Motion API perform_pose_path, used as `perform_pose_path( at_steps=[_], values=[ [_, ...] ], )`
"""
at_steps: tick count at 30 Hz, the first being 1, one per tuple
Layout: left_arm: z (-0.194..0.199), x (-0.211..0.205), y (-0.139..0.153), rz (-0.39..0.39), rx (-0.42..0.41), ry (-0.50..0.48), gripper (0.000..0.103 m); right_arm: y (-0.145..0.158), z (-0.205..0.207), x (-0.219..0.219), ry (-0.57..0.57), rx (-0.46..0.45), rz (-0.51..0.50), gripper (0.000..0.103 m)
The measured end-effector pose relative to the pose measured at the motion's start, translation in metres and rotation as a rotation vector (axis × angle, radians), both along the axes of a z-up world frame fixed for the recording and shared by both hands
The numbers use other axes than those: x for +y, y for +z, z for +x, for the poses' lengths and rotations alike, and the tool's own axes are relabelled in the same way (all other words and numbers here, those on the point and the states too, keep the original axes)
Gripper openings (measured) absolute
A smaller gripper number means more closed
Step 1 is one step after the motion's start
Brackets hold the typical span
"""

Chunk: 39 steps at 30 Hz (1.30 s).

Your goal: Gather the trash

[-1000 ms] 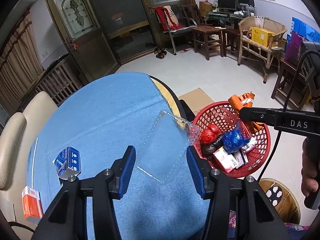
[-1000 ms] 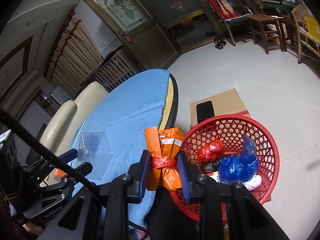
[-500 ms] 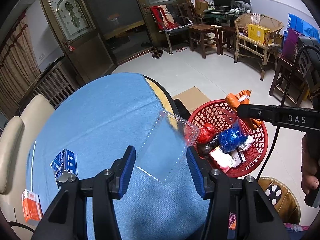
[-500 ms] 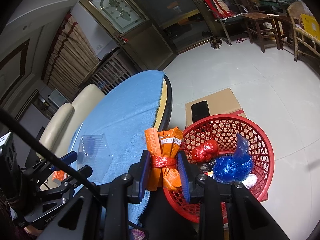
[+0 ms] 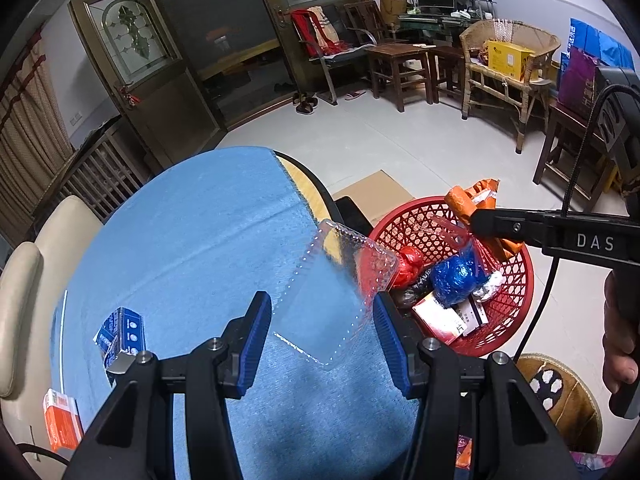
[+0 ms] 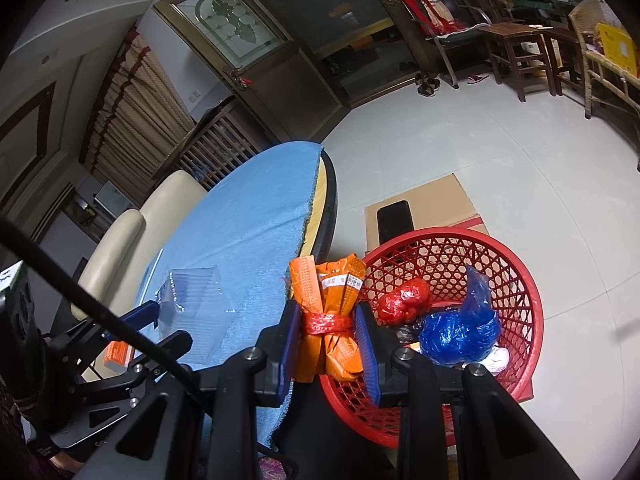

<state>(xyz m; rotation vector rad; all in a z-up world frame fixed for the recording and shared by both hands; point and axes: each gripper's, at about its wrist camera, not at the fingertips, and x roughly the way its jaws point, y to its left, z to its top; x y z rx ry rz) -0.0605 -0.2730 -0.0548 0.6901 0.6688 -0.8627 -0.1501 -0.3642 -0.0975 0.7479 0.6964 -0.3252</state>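
My left gripper (image 5: pixel 322 332) is shut on a clear plastic tray (image 5: pixel 332 292), held above the blue tablecloth (image 5: pixel 192 240) near the table's right edge. My right gripper (image 6: pixel 326 334) is shut on an orange packet bundle (image 6: pixel 328 320) tied with red string, held over the near rim of the red basket (image 6: pixel 516 280). The red basket also shows in the left wrist view (image 5: pixel 516 304), on the floor beside the table, holding a red bag (image 5: pixel 408 266), a blue bag (image 5: pixel 454 276) and small boxes.
A blue carton (image 5: pixel 120 332) and an orange box (image 5: pixel 60 424) lie on the table at the left. A flat cardboard box (image 6: pixel 420 208) lies behind the basket. Cream chairs (image 6: pixel 160 208) stand by the table; wooden furniture (image 5: pixel 404 68) lines the far wall.
Both grippers have risen slightly with their loads. The orange bundle stays over the basket's near rim and the clear tray has drifted a little toward the basket.
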Motion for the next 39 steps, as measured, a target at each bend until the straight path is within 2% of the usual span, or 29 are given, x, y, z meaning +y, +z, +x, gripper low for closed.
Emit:
perform_pose_path(
  at_steps=[6,19,29,34,39],
  values=[
    [0.004,-0.013,-0.004,-0.003,0.042,-0.003,0.054,-0.004,-0.003,-0.007,-0.019,0.004,0.017,0.031],
    [0.007,-0.025,-0.018,-0.027,0.208,-0.005,0.055,-0.002,-0.016,-0.025,-0.083,-0.002,0.023,0.032],
    [0.006,-0.035,-0.016,-0.028,0.243,-0.032,0.056,-0.003,-0.021,-0.034,-0.110,-0.008,0.061,0.032],
    [0.010,-0.026,-0.014,-0.037,0.268,-0.008,0.058,-0.002,-0.020,-0.034,-0.111,-0.008,0.063,0.032],
    [0.015,-0.010,-0.004,-0.071,0.252,0.013,0.059,0.001,-0.017,-0.030,-0.098,-0.006,0.052,0.032]
  ],
)
